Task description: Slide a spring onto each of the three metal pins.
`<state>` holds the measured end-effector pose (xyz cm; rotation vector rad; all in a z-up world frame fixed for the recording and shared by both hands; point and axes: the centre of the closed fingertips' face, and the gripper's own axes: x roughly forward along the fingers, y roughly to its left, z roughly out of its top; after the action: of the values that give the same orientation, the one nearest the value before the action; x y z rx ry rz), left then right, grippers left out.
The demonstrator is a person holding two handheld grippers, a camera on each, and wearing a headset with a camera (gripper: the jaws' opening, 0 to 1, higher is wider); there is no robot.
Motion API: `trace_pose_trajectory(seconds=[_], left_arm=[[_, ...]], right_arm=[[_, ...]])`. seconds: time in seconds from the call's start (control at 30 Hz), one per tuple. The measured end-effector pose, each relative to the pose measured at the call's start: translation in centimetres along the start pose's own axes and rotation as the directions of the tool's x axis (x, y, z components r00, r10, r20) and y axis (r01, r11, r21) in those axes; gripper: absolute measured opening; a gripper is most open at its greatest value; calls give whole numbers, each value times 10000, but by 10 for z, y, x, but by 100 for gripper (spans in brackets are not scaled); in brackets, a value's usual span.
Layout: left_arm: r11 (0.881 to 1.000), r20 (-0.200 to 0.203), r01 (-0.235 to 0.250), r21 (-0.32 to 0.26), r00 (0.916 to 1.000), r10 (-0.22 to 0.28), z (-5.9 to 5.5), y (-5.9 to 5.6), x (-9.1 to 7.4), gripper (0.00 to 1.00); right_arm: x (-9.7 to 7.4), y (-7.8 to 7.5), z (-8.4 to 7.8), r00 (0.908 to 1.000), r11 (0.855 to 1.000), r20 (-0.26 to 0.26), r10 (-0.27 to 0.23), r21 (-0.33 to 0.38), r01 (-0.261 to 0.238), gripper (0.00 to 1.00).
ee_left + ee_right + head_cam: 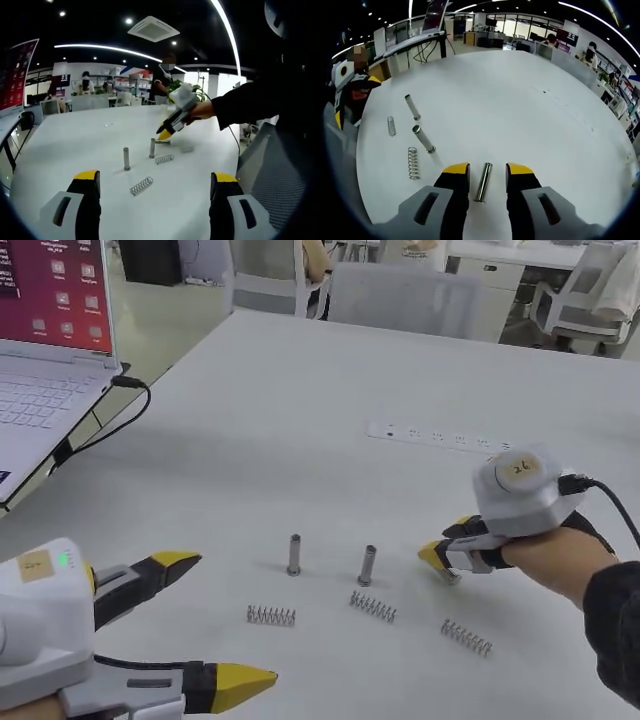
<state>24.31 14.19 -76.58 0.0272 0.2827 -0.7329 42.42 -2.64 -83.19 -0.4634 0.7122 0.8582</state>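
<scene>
The task is judged to be at its very beginning: no spring is seen on any pin. Three small coiled metal springs (pixel 373 607) are lying loose in a row in the lower middle of the head view, on the white worktop (pixel 300 420). Just above them, two short grey metal pins (pixel 294 554) are standing upright and bare.

The third pin (pixel 483 182) is not upright. In the right gripper view it is seen lying flat at the bottom centre, between the two yellow-tipped jaws of the right tool (pixel 488 169). A strip of worktop is visible on each side of it, so the jaws are spread around the pin and it is not pinched. It is judged that this pin probably has to be stood up, and all three springs are left to be slid on.

In the head view this pin is mostly hidden under the right tool. In the left gripper view it is shown from the side, flat on the worktop at that tool's tip, in the centre of the frame. The left tool (pixel 215 620) is seen widely spread and holding nothing at the lower left of the head view, near the leftmost spring but apart from it.
</scene>
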Motion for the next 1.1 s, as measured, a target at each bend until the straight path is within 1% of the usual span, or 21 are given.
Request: trace_pose_trajectory(seconds=[0.07, 0.1, 0.23, 0.53, 0.77, 0.83, 0.93, 1.1], left_arm=[[10000, 11, 1, -10, 10000, -1, 0, 0, 0, 88], [10000, 6, -4, -1, 10000, 4, 0, 0, 1, 88], [10000, 18, 5, -15, 10000, -5, 0, 1, 1, 88], [10000, 48, -17, -65, 10000, 18, -2, 3, 0, 88], [9999, 45, -17, -103, 10000, 17, -3, 3, 0, 88], [9999, 40, -18, -127, 10000, 19, -4, 3, -1, 87], [9999, 46, -44, -145, 10000, 45, -4, 3, -1, 87], [9998, 72, -87, -167, 9999, 89, -4, 5, -2, 87]], right_arm=[[3, 0, -1, 9999, 10000, -125, 49, 46, -49, 24], [4, 0, -4, 9996, 10000, -287, 64, 71, -62, 23], [7, 1, -8, 9985, 9999, -549, 72, 91, -67, 21], [11, 1, -10, 9963, 9999, -855, 129, 105, -120, 15], [14, 1, -10, 9945, 9997, -1040, 156, 184, -137, 12], [13, 4, -11, 9936, 9997, -1116, 152, 188, -132, 10], [12, 6, -11, 9929, 9995, -1181, 142, 295, -108, 9], [12, 10, -12, 9905, 9996, -1365, 160, 241, -129, 9]])
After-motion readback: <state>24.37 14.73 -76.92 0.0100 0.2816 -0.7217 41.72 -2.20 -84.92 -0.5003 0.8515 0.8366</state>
